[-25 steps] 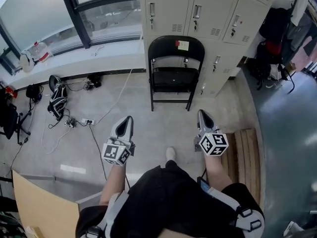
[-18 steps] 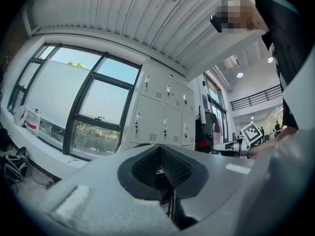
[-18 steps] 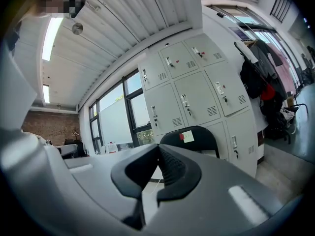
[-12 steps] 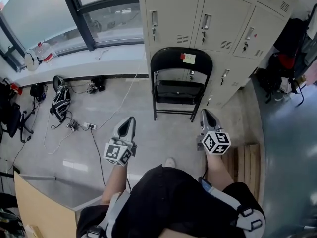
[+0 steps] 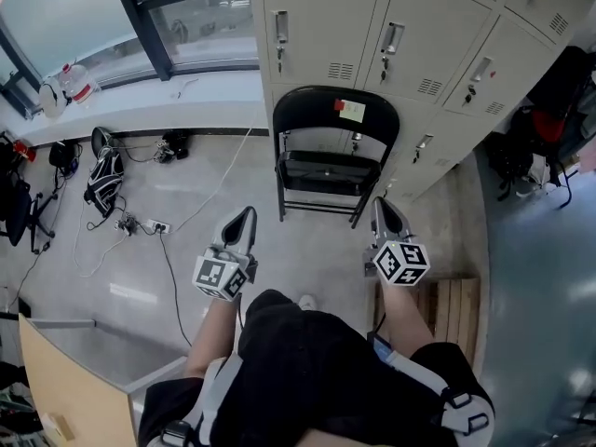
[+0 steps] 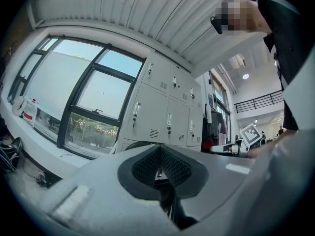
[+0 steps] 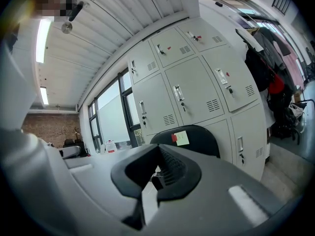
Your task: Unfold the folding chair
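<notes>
against the lockers [image 5: 326, 26], the folding chair [image 5: 307, 110] is stood upright on the floor [image 5: 233, 194]. it is judged to be not yet unfolded, its seat [image 5: 328, 164] tipped up steeply under the backrest, probably so that it is stowed out of the way. short of the chair's front, the left gripper [image 5: 247, 215] and right gripper [image 5: 381, 205] are held about level and pointed at it, one toward each side of its frame, apparently so that both sides can be reached. neither touches it. both pairs of jaws are pressed together with nothing between them. only in the head view are the chair's legs and the gap to both grippers shown. in the right gripper view the yellow note [image 7: 182, 137] on the backrest is seen just above the closed jaws. in the left gripper view the chair is mostly hidden behind the jaws, and the window [image 6: 83, 97] to the chair's left is shown instead.
</notes>
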Motion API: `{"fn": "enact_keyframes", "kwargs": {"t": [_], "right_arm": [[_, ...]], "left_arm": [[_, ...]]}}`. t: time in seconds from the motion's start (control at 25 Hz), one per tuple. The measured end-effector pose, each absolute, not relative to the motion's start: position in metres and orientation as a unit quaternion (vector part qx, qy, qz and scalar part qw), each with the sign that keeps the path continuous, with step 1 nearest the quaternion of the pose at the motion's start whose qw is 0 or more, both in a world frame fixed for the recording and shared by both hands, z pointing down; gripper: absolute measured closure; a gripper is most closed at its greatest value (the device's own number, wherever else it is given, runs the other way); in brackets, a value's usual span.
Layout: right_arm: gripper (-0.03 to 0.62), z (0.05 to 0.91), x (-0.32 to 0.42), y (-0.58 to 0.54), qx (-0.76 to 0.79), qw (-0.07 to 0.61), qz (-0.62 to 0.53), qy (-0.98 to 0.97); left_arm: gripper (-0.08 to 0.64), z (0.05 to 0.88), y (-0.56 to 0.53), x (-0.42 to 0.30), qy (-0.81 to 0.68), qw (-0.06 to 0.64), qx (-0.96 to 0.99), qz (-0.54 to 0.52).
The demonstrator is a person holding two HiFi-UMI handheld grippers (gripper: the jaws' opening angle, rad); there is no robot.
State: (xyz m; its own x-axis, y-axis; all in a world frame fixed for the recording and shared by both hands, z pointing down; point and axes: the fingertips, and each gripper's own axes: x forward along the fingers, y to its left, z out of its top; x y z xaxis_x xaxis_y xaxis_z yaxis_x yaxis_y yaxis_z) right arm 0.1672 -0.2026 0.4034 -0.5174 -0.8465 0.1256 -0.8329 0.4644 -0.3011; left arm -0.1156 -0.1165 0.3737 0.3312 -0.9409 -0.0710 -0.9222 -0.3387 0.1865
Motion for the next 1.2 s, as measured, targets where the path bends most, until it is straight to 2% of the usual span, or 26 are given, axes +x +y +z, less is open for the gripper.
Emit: {"fn": "enact_keyframes", "kwargs": {"t": [0.32, 0.72, 1.2], "right_arm": [[0.586, 0.423, 0.162, -0.237, -0.515, 0.001, -0.172, 0.84], [0.586, 0.396, 0.152, -0.308, -0.558, 0.012, -0.153, 0.816], [0.586, 0.419, 0.117, -0.346, -0.578, -0.007, -0.181, 0.796]], "left_arm": [[0.561, 0.386, -0.163, -0.138, -0.566, 0.064, 0.818, -0.08], [0.561, 0.376, -0.269, -0.149, -0.518, 0.057, 0.849, -0.085], [0.561, 0.4, -0.364, -0.154, -0.456, 0.066, 0.887, -0.023]]}}
